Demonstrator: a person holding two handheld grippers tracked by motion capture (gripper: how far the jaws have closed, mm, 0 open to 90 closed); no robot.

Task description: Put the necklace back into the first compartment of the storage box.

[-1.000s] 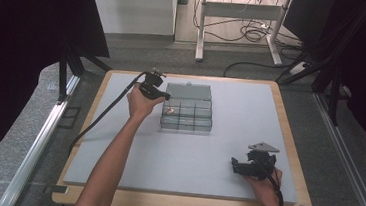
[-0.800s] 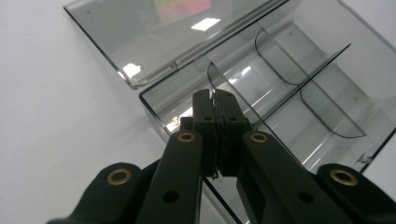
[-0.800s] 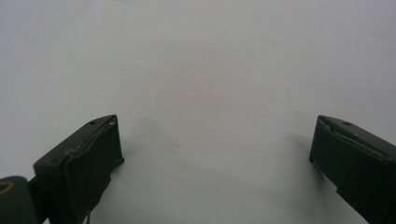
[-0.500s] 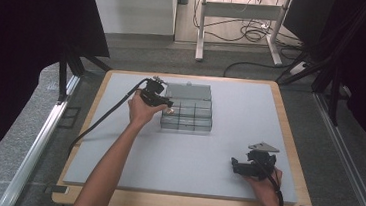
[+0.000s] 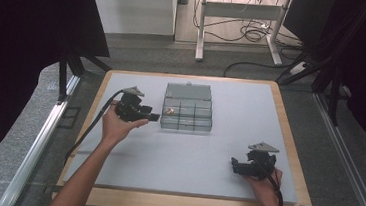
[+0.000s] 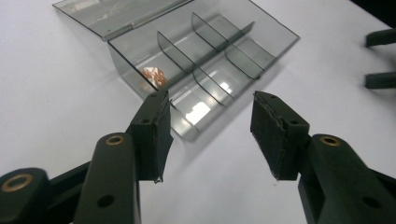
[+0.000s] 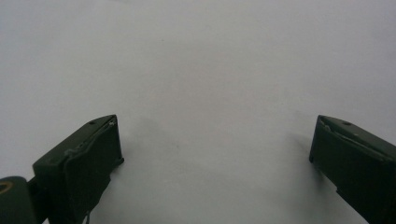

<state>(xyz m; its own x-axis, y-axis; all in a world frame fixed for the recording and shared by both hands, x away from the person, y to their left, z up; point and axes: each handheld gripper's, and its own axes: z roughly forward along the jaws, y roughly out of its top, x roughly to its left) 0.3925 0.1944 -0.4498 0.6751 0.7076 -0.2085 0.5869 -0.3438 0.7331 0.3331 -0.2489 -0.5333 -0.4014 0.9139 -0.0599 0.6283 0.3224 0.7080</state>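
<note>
A clear grey compartment box lies open on the grey table mat, its lid folded back flat. A small copper-coloured item rests in its back left compartment. My left gripper hovers just left of the box and points at it. Its jaws have just been opening and stand apart with nothing between them. My right gripper rests near the front right of the mat, open over bare mat. It appears farther off in the left gripper view.
The mat lies on a wooden-edged table. A cable trails from the left gripper toward the table's front left. A metal rail runs along the left side. Desk legs and floor cables lie beyond the far edge.
My left hand has drawn back from the box's back left corner, moving left and toward the person, and its jaws have opened. The right hand has stayed put.
</note>
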